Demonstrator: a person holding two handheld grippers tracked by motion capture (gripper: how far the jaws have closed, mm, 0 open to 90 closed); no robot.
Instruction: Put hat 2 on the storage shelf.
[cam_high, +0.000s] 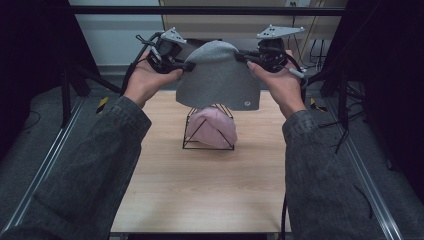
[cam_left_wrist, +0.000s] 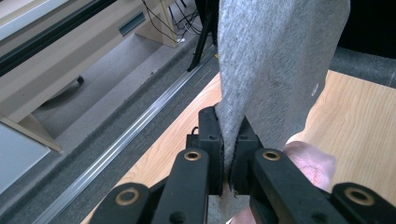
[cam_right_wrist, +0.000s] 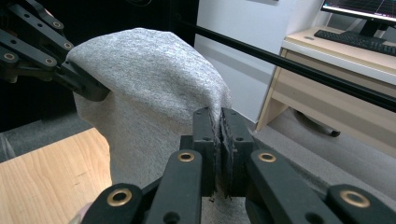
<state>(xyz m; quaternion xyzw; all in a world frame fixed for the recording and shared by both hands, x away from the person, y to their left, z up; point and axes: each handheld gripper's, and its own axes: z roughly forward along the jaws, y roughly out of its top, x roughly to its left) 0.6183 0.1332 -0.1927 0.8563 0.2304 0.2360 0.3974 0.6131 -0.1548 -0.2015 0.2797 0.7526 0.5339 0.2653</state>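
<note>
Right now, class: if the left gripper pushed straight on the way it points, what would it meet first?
Probably the grey beanie it already clamps: the left gripper points into that hanging cloth. Beyond it stands the right gripper, though depth is unclear.

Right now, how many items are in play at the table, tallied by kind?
Hats: 2, a grey hat held up between the left gripper and the right gripper, and a pink hat on the rack.
Wire racks: 1, a black wire rack on the table.
Grippers: 2.
Total: 5.
</note>
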